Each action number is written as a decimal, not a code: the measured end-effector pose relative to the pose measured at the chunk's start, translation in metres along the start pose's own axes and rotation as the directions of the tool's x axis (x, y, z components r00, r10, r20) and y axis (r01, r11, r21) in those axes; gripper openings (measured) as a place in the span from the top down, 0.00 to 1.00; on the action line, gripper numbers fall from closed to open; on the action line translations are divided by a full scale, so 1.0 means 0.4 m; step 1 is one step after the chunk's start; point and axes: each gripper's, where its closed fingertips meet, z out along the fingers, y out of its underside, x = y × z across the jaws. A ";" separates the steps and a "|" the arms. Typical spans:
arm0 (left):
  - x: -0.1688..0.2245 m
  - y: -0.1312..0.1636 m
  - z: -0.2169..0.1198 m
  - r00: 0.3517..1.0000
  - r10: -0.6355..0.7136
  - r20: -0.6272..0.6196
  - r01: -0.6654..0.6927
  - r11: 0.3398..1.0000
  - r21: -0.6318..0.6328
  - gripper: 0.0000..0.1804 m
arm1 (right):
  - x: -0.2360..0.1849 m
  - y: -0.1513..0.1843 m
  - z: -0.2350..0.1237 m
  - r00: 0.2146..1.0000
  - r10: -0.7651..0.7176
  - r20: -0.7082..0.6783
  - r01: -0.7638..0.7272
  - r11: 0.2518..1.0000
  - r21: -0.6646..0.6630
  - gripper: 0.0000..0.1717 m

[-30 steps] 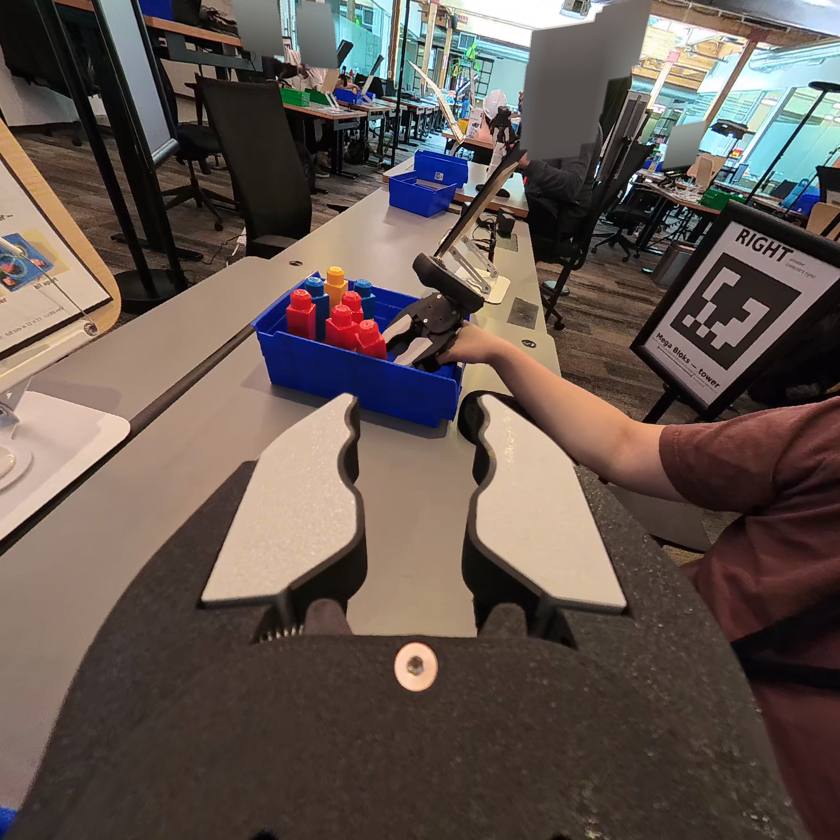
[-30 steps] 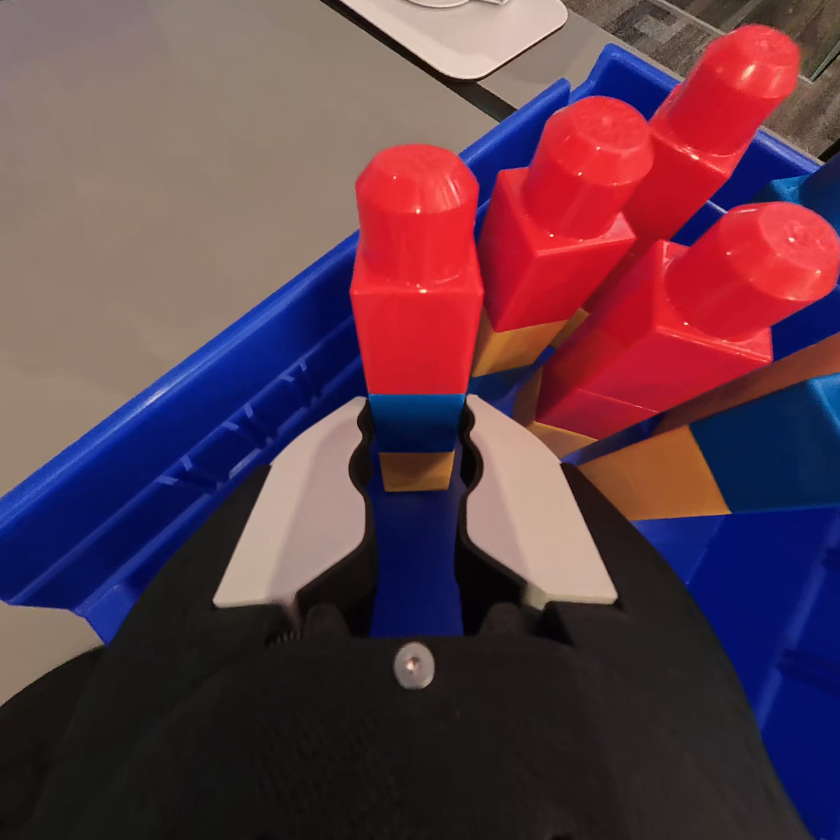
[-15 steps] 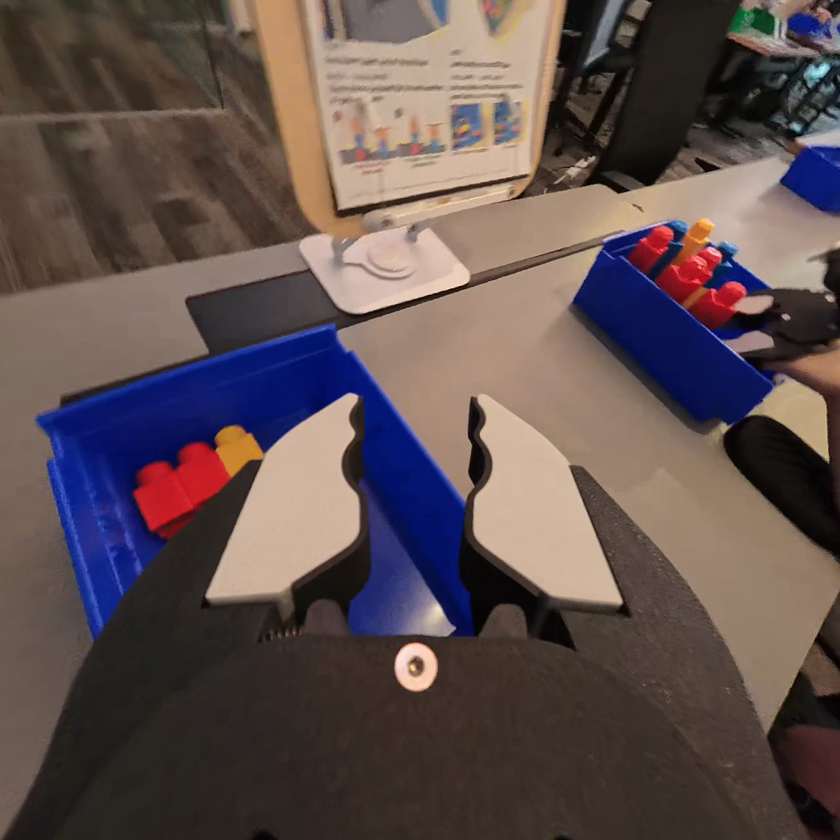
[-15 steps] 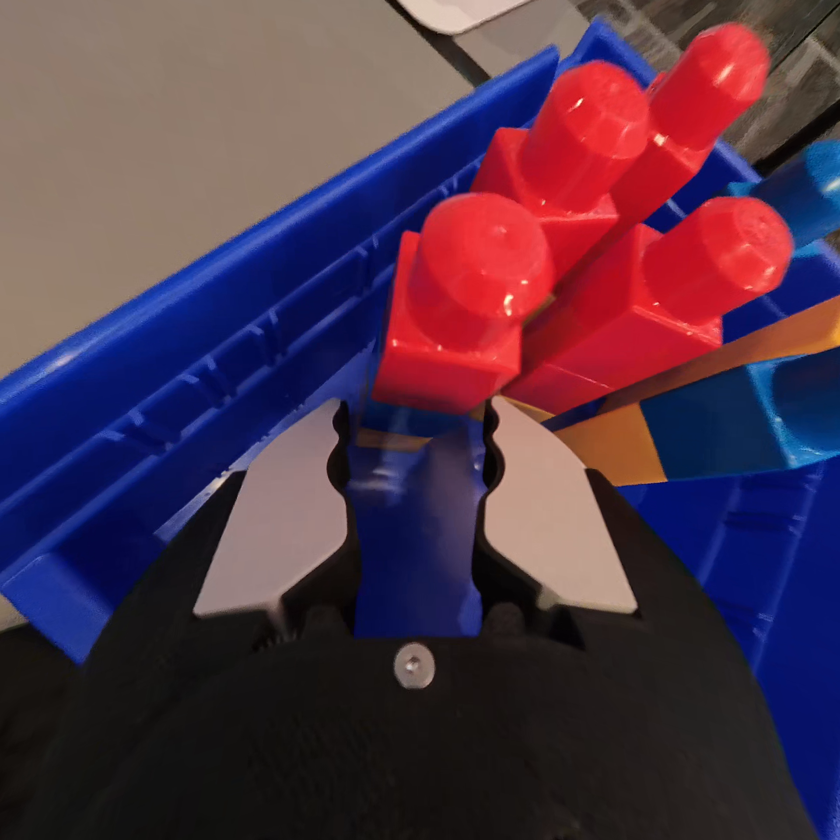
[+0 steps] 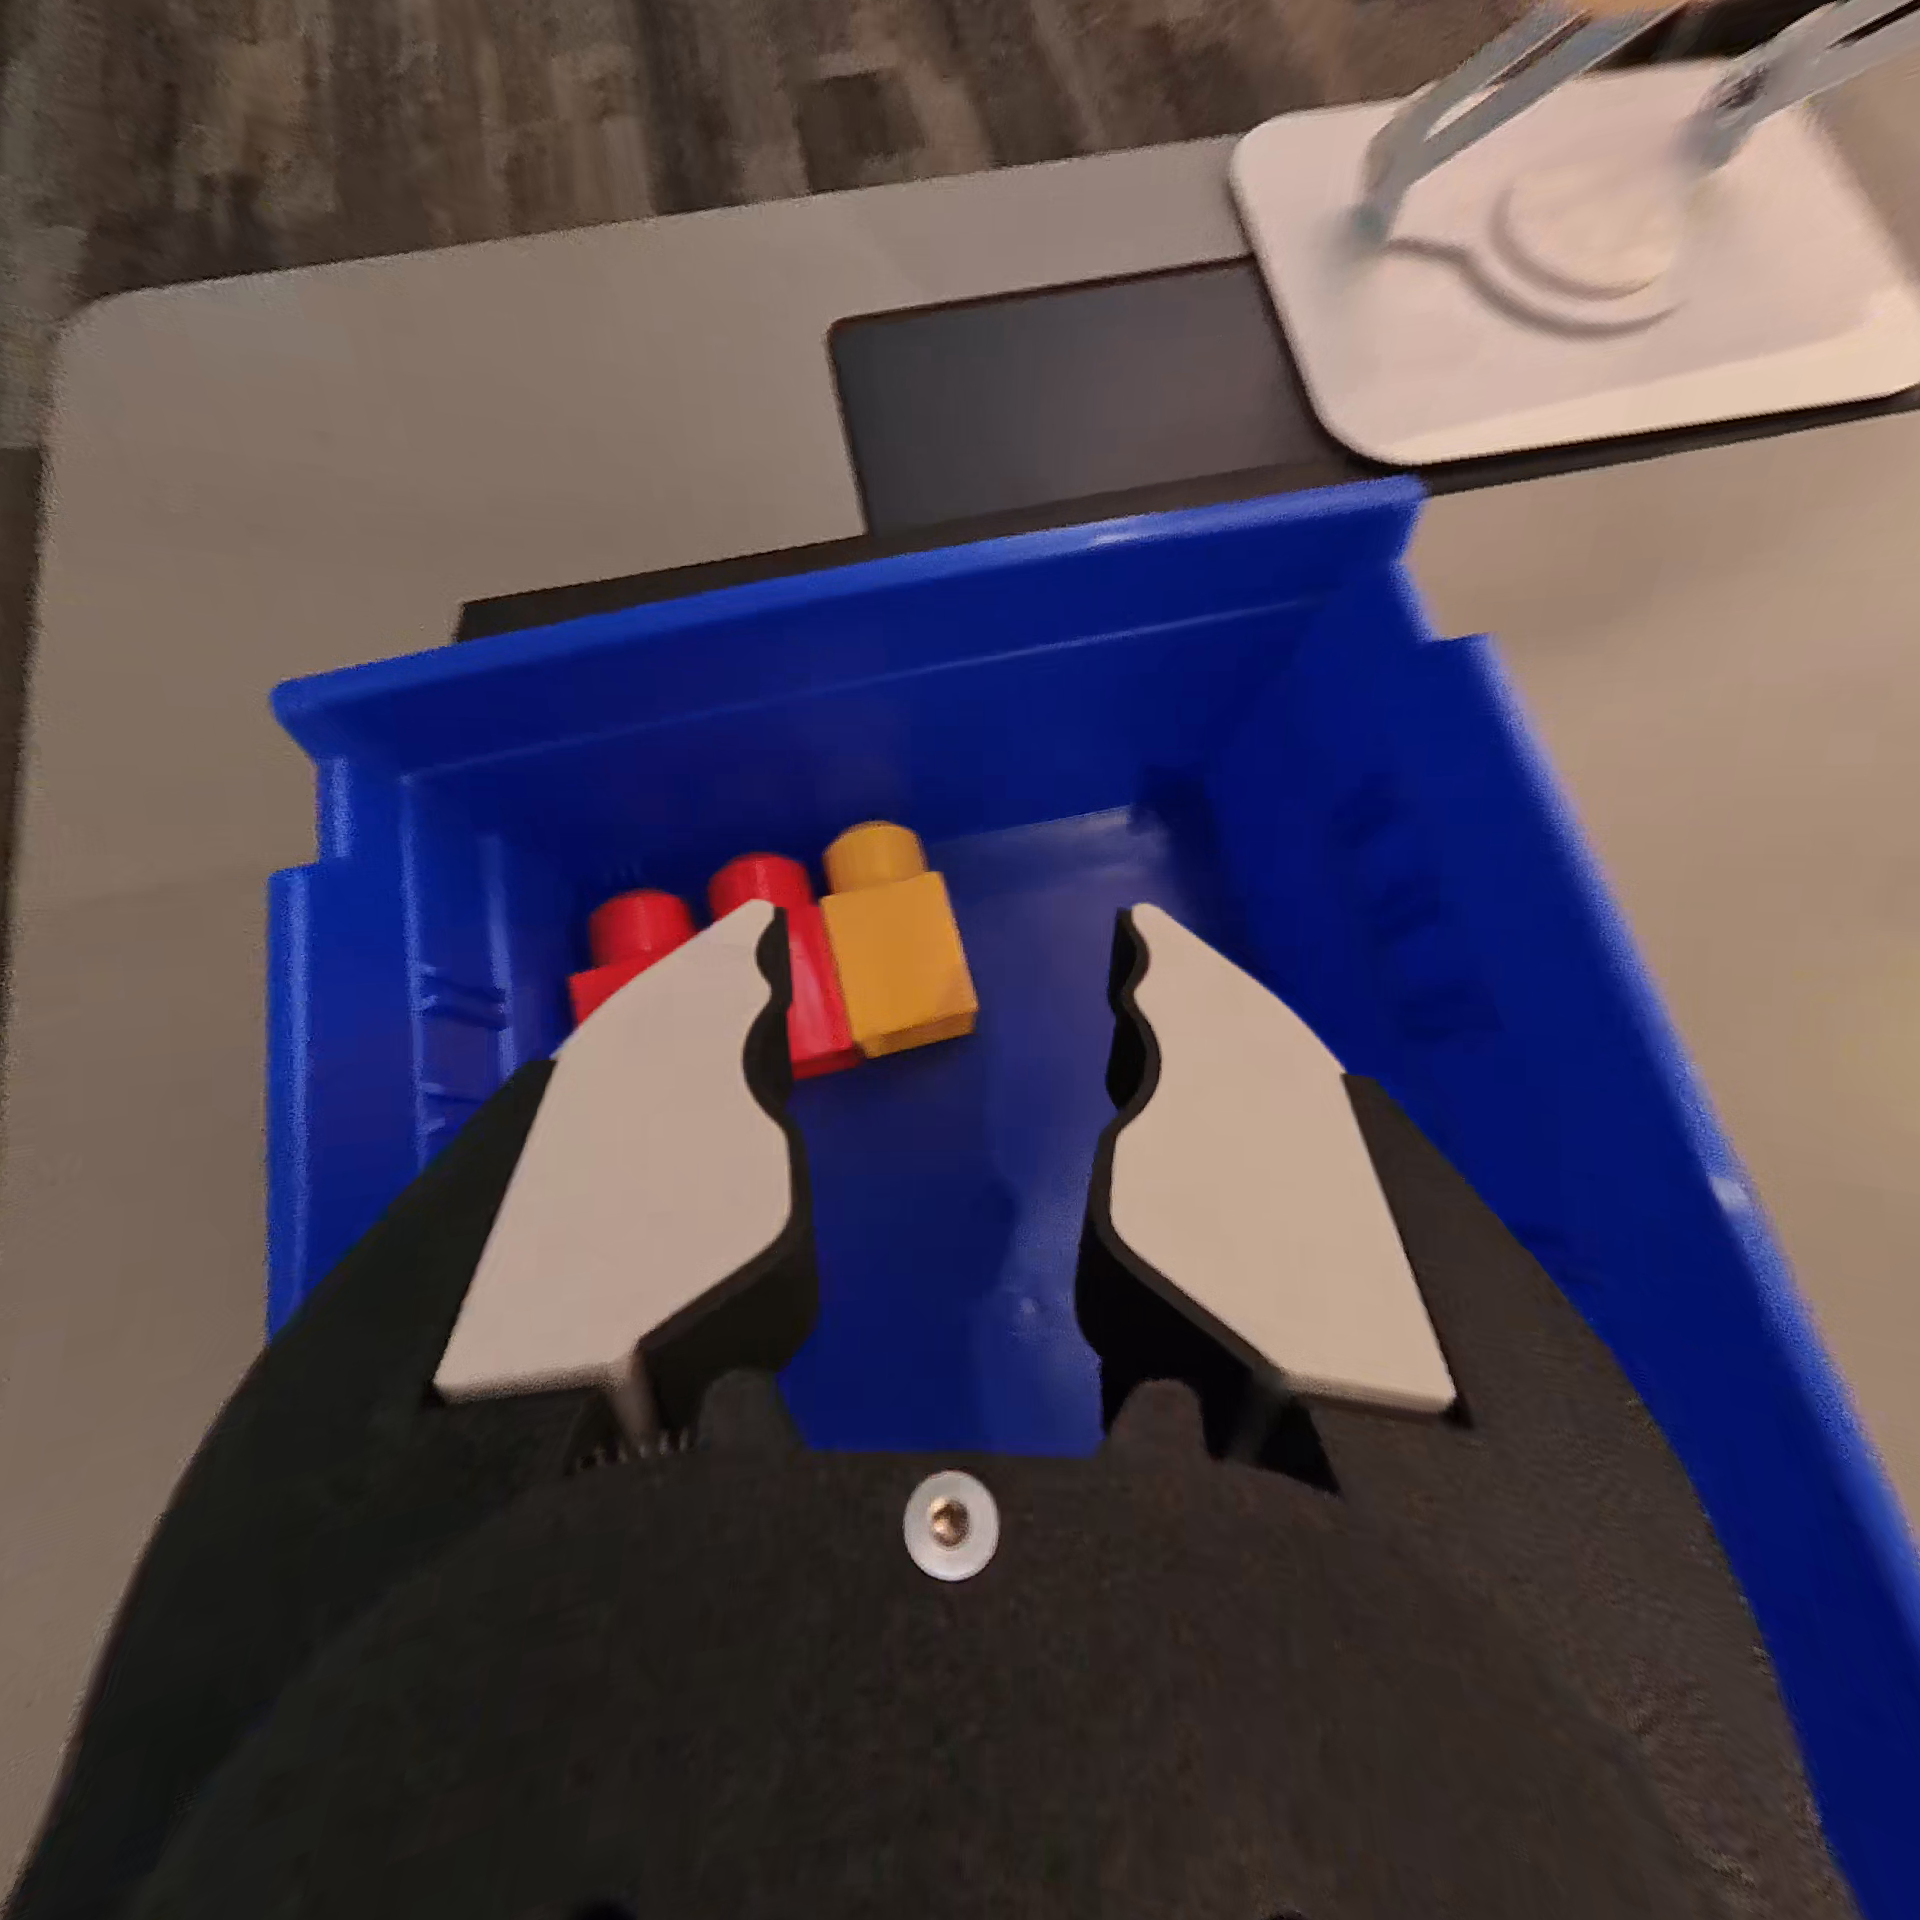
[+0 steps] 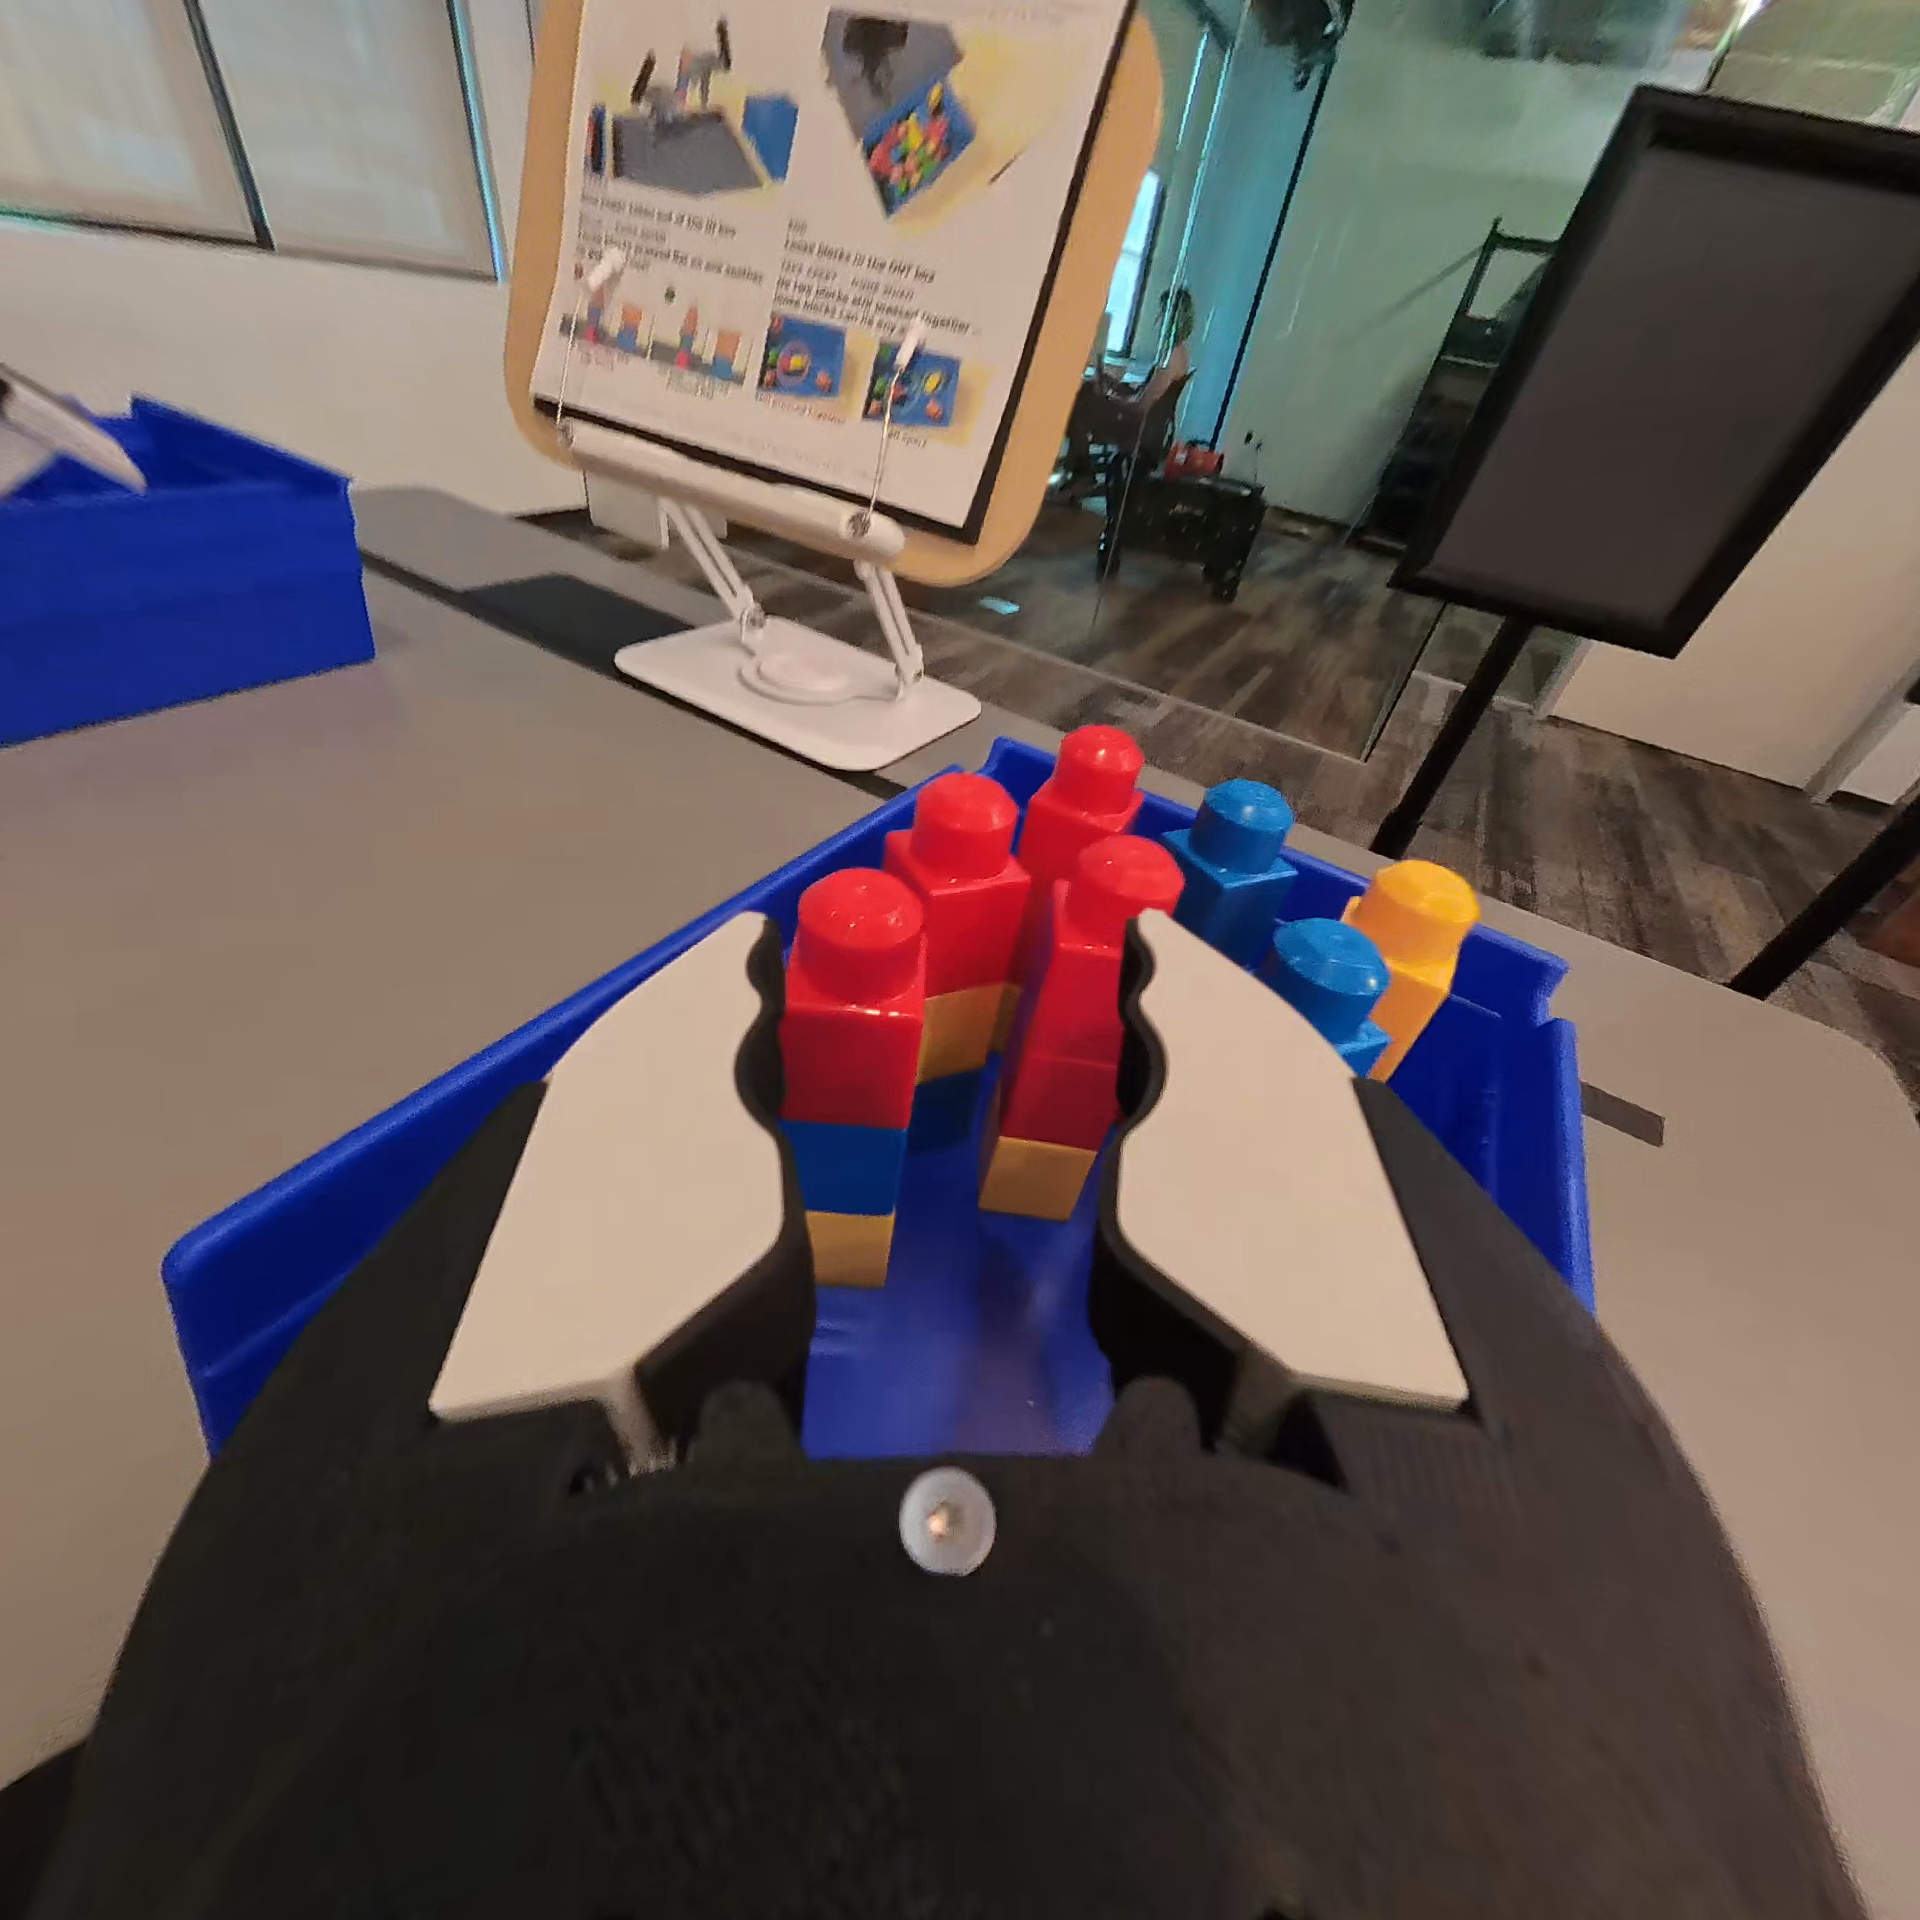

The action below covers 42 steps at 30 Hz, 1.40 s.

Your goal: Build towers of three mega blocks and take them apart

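Left tongs (image 5: 943, 914) wide, bare, over loose red, yellow blocks (image 5: 899, 961); right tongs (image 6: 943, 925) wide, ungripping, before three-block towers (image 6: 847, 1070).

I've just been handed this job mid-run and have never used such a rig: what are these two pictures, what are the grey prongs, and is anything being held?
There is no robot arm: a person holds a two-finger gripper in each hand, and each carries a camera looking along its fingers. The grey prongs are those fingers.

The left gripper hangs open over a blue bin on the grey table. Inside lie two red blocks and an orange block, loose; nothing is gripped.

The right gripper is open too, above a second blue bin full of standing towers. The nearest tower, red over blue over orange, appears between the fingers but is not clamped. Behind stands an instruction board.
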 end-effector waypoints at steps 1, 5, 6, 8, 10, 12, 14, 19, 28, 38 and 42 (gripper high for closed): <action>-0.016 0.005 0.012 0.999 0.023 0.047 -0.023 1.000 -0.002 0.67 | 0.005 -0.004 -0.004 1.000 0.015 -0.005 -0.015 1.000 0.014 0.63; -0.030 0.012 0.048 0.990 0.083 0.112 -0.084 0.996 0.008 0.70 | 0.014 -0.012 -0.011 0.999 0.051 -0.010 -0.050 0.998 0.047 0.64; -0.025 0.014 0.057 0.991 0.087 0.105 -0.089 0.996 0.008 0.70 | 0.013 -0.012 -0.011 0.999 0.052 -0.009 -0.052 0.998 0.048 0.64; -0.017 0.031 0.075 0.992 0.095 0.087 -0.093 0.995 -0.025 0.69 | 0.013 -0.007 -0.009 0.998 0.055 -0.008 -0.054 0.998 0.042 0.64; -0.017 0.049 0.091 0.989 0.121 0.087 -0.116 0.991 -0.062 0.69 | 0.011 0.001 -0.006 0.998 0.058 -0.002 -0.058 0.998 0.027 0.65; -0.008 0.070 0.106 0.988 0.140 0.062 -0.133 0.986 -0.105 0.70 | 0.009 0.012 0.000 0.998 0.058 0.003 -0.058 0.998 0.007 0.65; -0.001 0.084 0.117 0.989 0.138 0.055 -0.130 0.983 -0.130 0.72 | 0.005 0.020 0.005 0.999 0.053 0.009 -0.052 0.999 -0.011 0.65; 0.003 0.086 0.113 0.988 0.145 0.057 -0.136 0.981 -0.141 0.76 | -0.004 0.031 0.014 0.999 0.046 0.023 -0.045 0.998 -0.033 0.65; 0.069 0.092 0.080 0.985 -0.013 -0.170 -0.016 0.985 -0.170 0.80 | -0.005 0.043 0.018 0.998 0.054 0.031 -0.053 0.997 -0.048 0.65; 0.022 0.038 0.065 0.978 -0.169 -0.120 0.161 0.985 -0.067 0.69 | -0.010 0.040 0.021 0.997 0.061 0.036 -0.060 0.997 -0.043 0.65; 0.045 0.070 0.102 0.986 -0.142 -0.086 0.129 0.981 -0.142 0.68 | -0.012 0.044 0.023 0.998 0.051 0.037 -0.049 0.997 -0.056 0.65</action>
